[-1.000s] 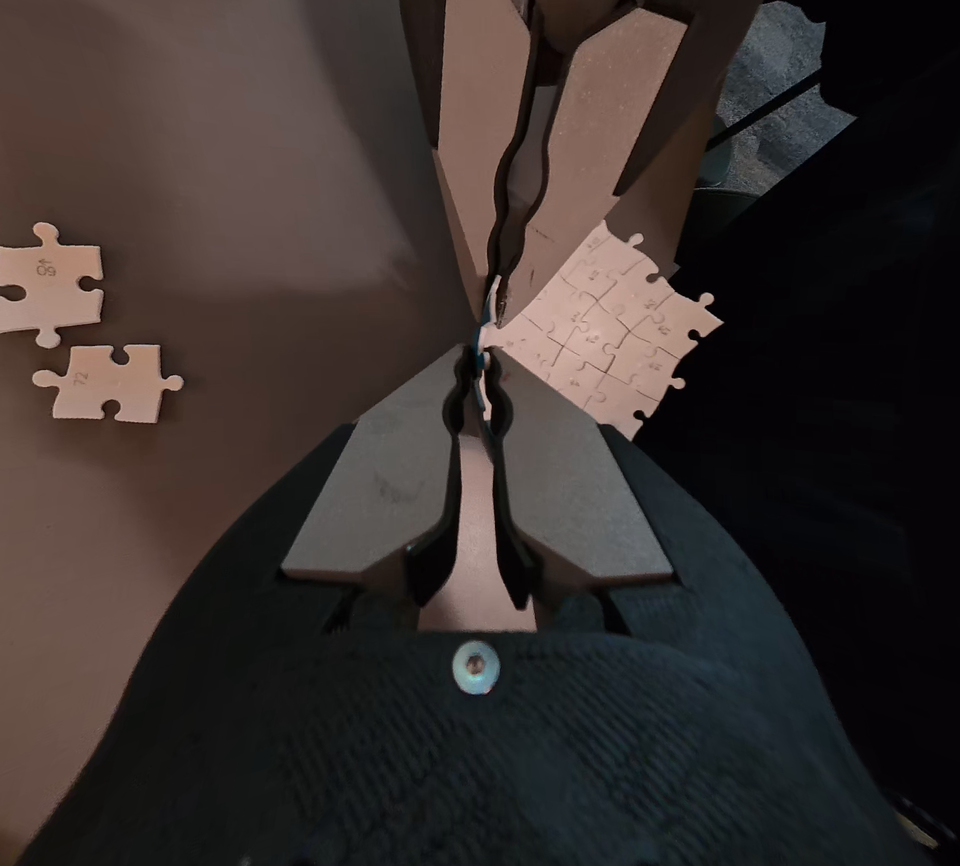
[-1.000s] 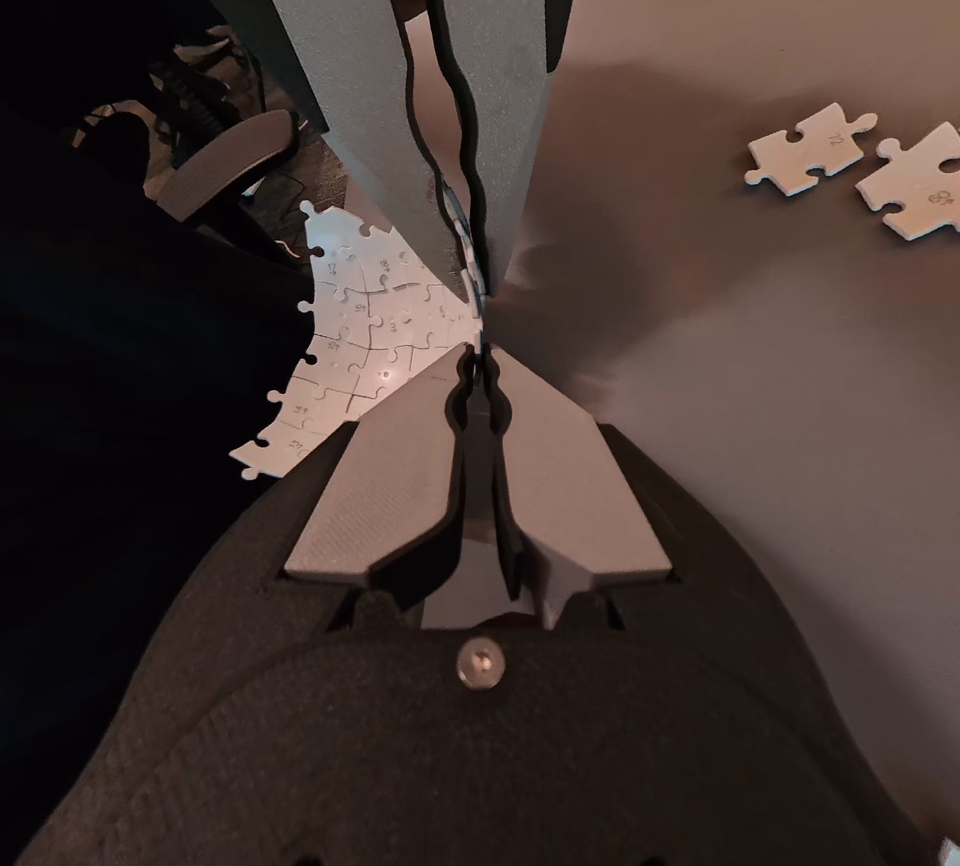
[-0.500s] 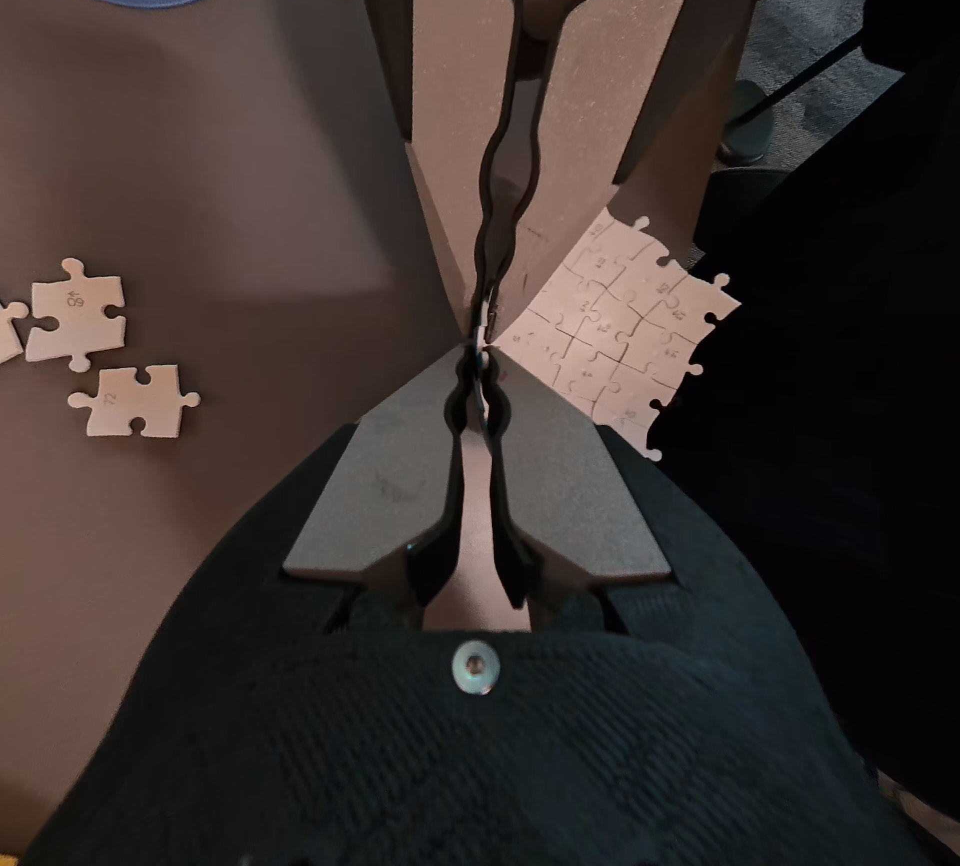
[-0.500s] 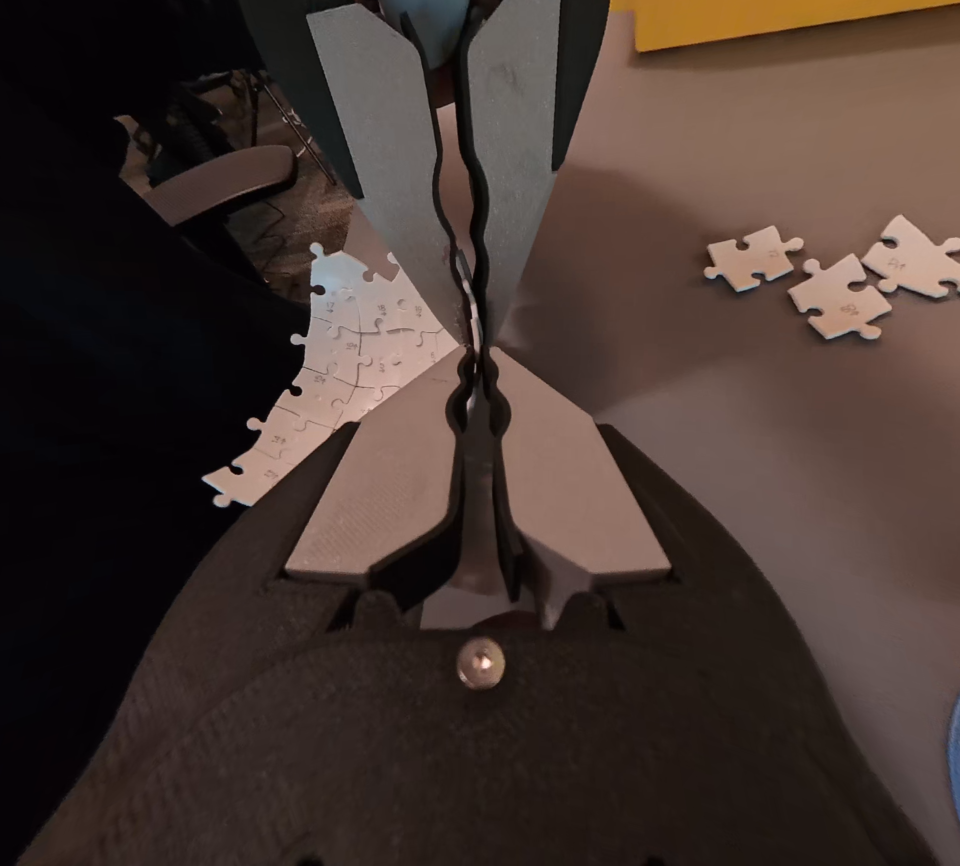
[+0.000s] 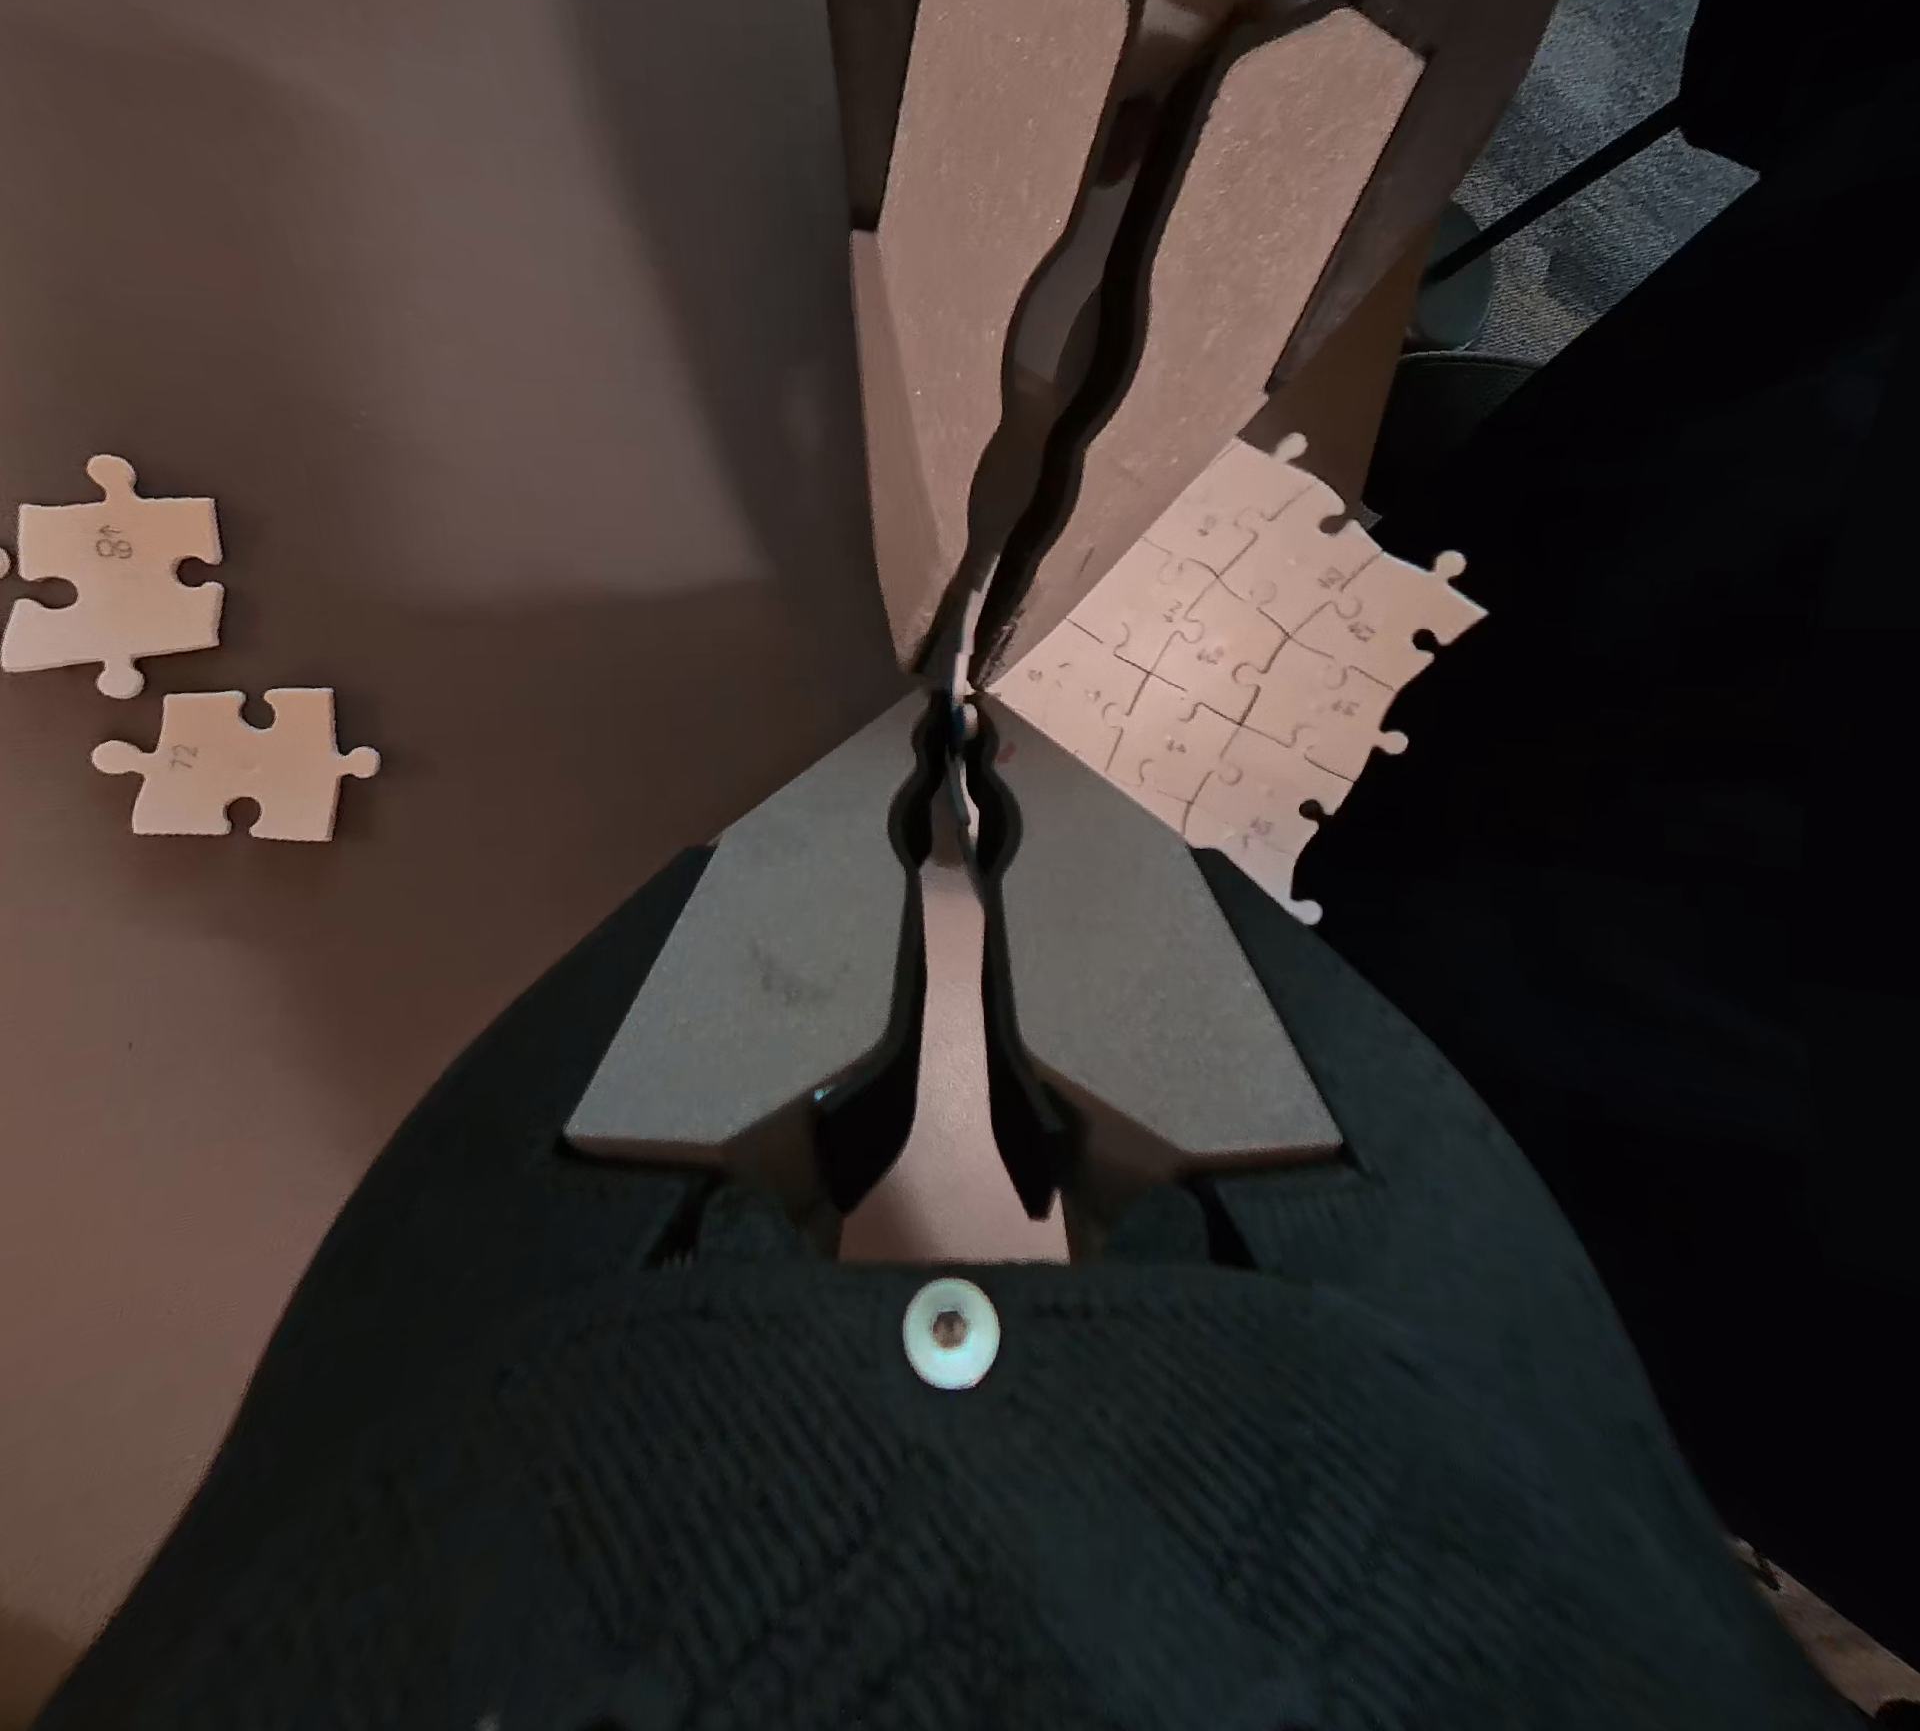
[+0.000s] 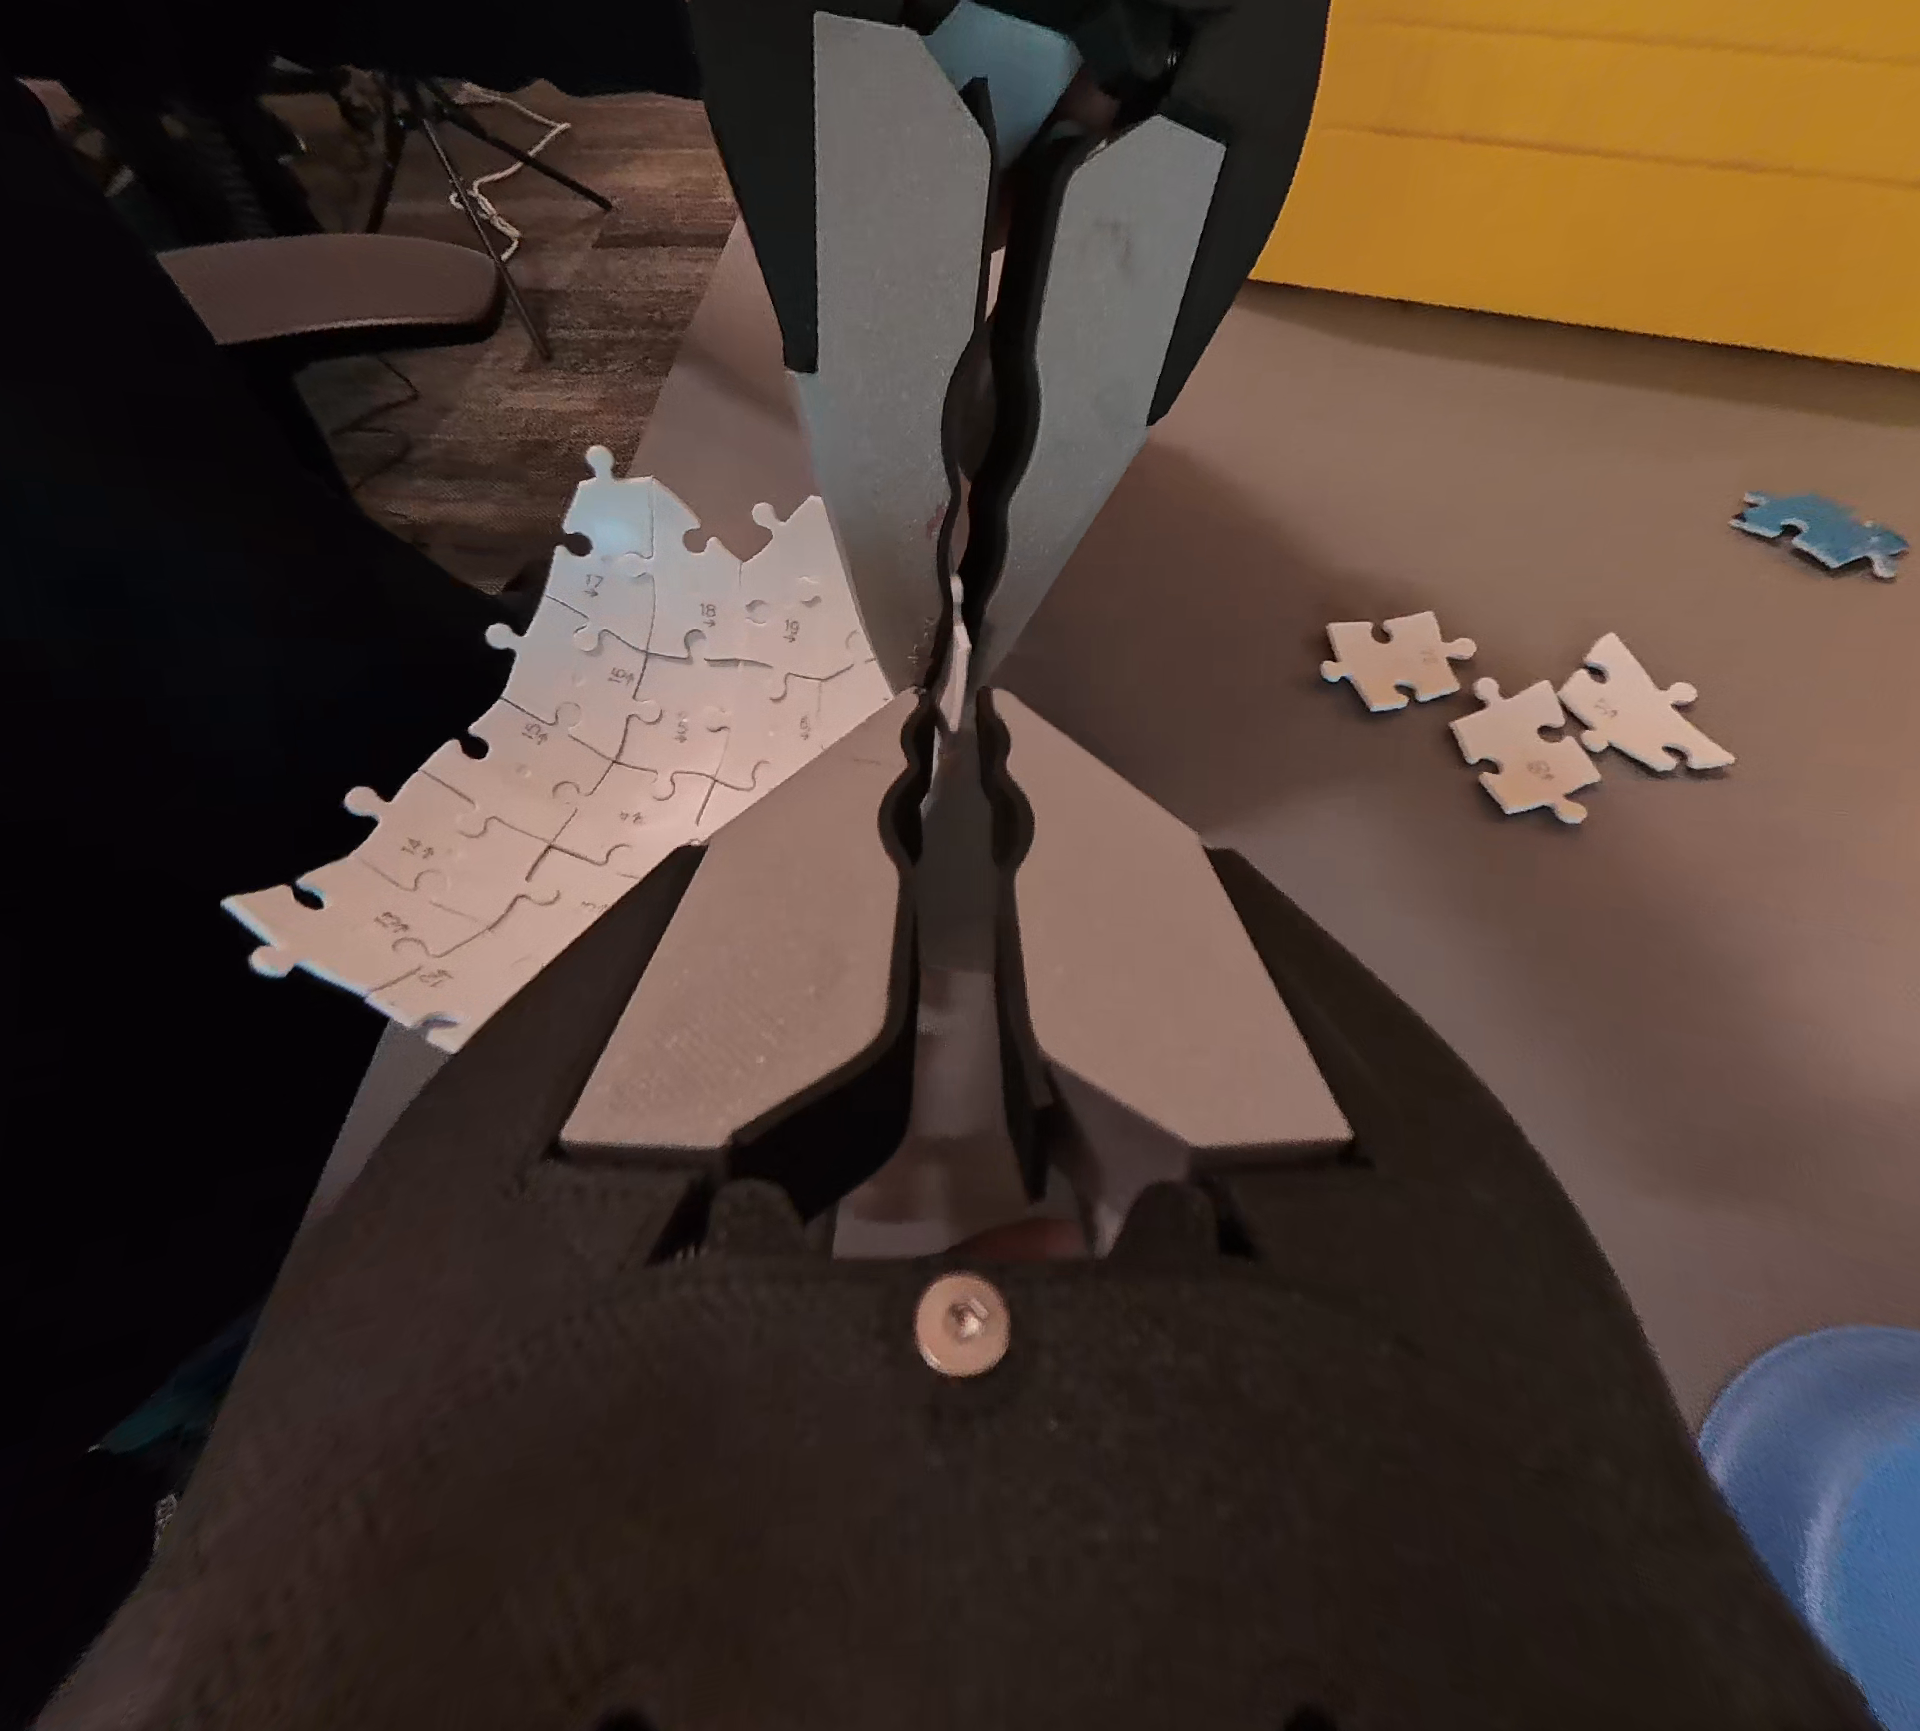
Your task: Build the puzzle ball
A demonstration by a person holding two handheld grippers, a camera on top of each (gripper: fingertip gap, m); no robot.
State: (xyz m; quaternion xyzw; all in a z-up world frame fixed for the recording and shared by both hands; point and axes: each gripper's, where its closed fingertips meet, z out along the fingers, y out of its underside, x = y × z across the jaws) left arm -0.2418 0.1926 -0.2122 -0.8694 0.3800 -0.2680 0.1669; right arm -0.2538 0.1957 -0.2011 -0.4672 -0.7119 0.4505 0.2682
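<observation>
A curved white section of joined puzzle pieces (image 5: 1247,663) hangs in the air over the table edge; it also shows in the right wrist view (image 6: 623,746). My left gripper (image 5: 951,731) is shut on a thin edge-on piece at the section's rim. My right gripper (image 6: 951,715) meets it tip to tip and is shut on the same rim, with a narrow gap between its jaws. In the left wrist view the right gripper (image 5: 966,642) comes down from the top. In the right wrist view the left gripper (image 6: 956,632) does the same. The fingers hide the joint itself.
Loose white pieces (image 5: 114,580) (image 5: 239,762) lie on the brown table at the left. In the right wrist view several white pieces (image 6: 1527,746) and a blue-faced piece (image 6: 1818,533) lie at the right. A yellow bin (image 6: 1610,71) stands behind, a blue dome (image 6: 1818,1494) near right, a chair (image 6: 332,294) beyond the edge. Only a small space, under 4 cm, lies between the two pairs of fingers.
Both grippers have stayed tip to tip on the section. The right view has tilted up, bringing the yellow bin and more loose pieces into view. The right jaws stand slightly wider apart.
</observation>
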